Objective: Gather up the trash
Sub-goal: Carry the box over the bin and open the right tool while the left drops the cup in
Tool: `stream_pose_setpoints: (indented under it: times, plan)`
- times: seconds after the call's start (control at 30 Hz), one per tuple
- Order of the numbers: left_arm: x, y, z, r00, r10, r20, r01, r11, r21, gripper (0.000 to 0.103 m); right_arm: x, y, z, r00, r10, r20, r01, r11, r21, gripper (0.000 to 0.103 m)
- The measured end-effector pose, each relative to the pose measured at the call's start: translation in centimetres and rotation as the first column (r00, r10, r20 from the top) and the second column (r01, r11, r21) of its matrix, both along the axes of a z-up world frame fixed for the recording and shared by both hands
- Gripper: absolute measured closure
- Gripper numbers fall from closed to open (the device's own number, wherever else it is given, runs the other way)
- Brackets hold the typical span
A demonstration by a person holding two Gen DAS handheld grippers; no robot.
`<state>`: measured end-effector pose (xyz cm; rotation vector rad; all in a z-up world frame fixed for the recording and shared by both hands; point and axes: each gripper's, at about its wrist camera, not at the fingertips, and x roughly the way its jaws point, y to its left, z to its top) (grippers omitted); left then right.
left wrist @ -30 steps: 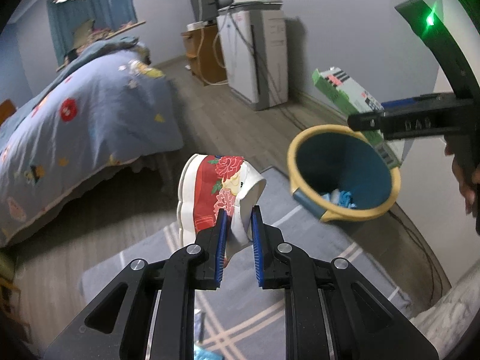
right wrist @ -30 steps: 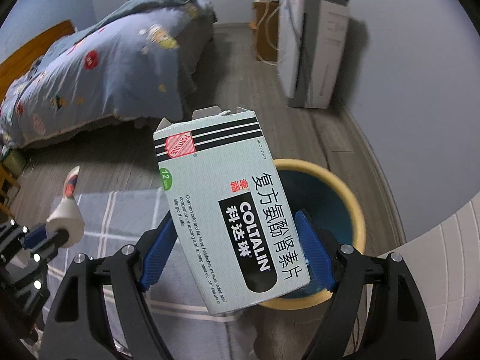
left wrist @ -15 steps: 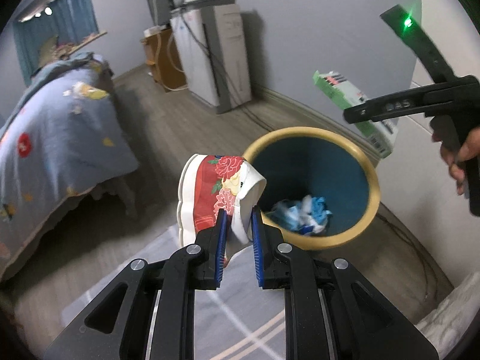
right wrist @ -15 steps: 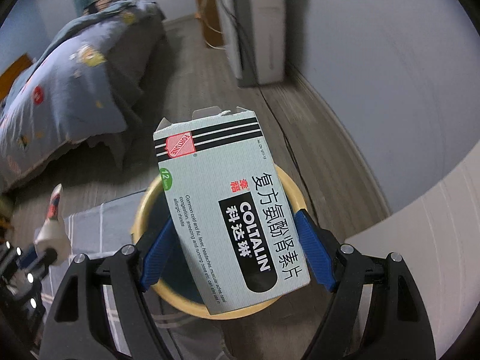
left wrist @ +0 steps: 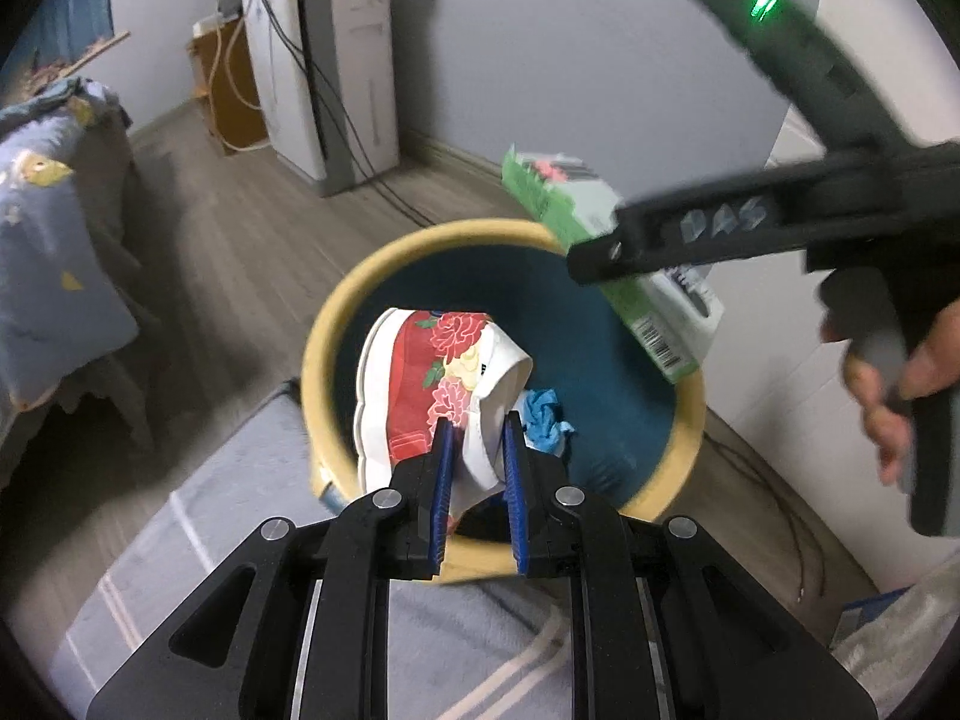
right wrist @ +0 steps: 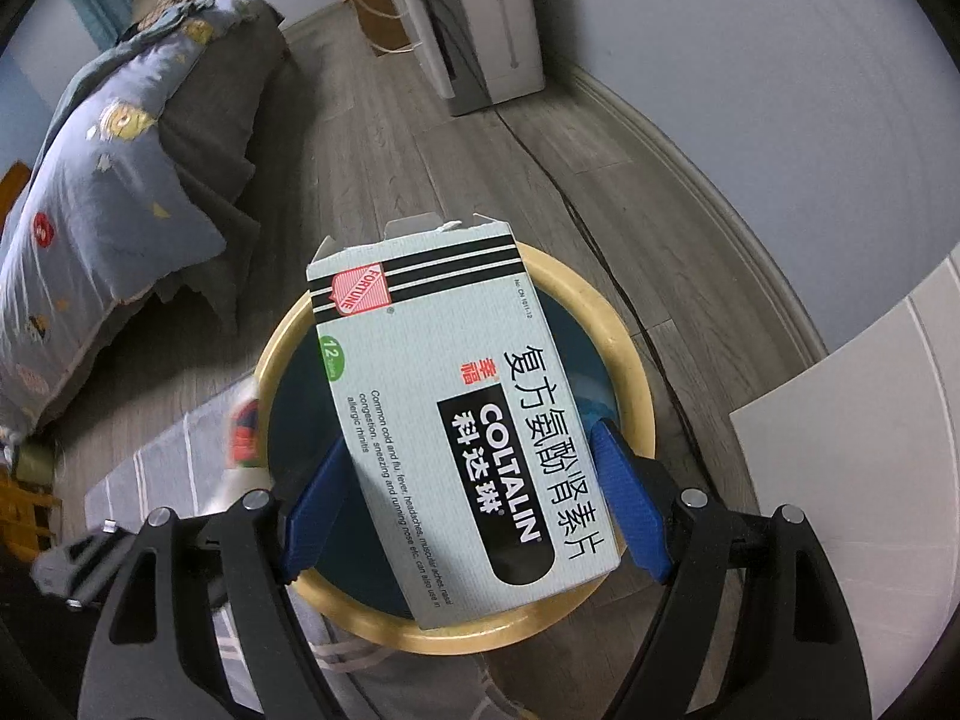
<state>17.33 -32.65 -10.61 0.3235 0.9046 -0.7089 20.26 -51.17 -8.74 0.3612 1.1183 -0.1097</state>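
My left gripper (left wrist: pixel 478 462) is shut on a crumpled red-and-white flowered wrapper (left wrist: pixel 438 384), held over the mouth of the yellow-rimmed, dark blue bin (left wrist: pixel 336 324). Blue crumpled trash (left wrist: pixel 543 414) lies inside the bin. My right gripper (right wrist: pixel 474 504) is shut on a pale medicine box (right wrist: pixel 456 414) marked COLTALIN, directly above the bin (right wrist: pixel 630 360). In the left wrist view the same medicine box (left wrist: pixel 600 252) hangs over the bin's far right rim, under the right gripper's black body and a person's hand (left wrist: pixel 888 390).
The bin stands on wood flooring at the corner of a grey striped rug (left wrist: pixel 240 516). A bed with a blue quilt (right wrist: pixel 120 192) is to the left. A white appliance (left wrist: pixel 336 72) with cables stands by the far wall. A white cabinet (right wrist: pixel 852 450) is to the right.
Both grippers moved toward the bin and lower. The flowered wrapper, earlier left of the bin, is now over its opening. The medicine box is now centred over the bin.
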Motion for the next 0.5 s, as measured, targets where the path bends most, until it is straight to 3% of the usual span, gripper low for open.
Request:
stream_pose_setpoints:
  times: [0.5]
  plan:
    - [0.1,-1.2,-1.5,1.0,-0.006,0.014,0.006,1.0,0.014,0.082,0.3,-0.3,-1.2,0.999,-0.032,-0.027,0.033,0.999,0.038,0.025]
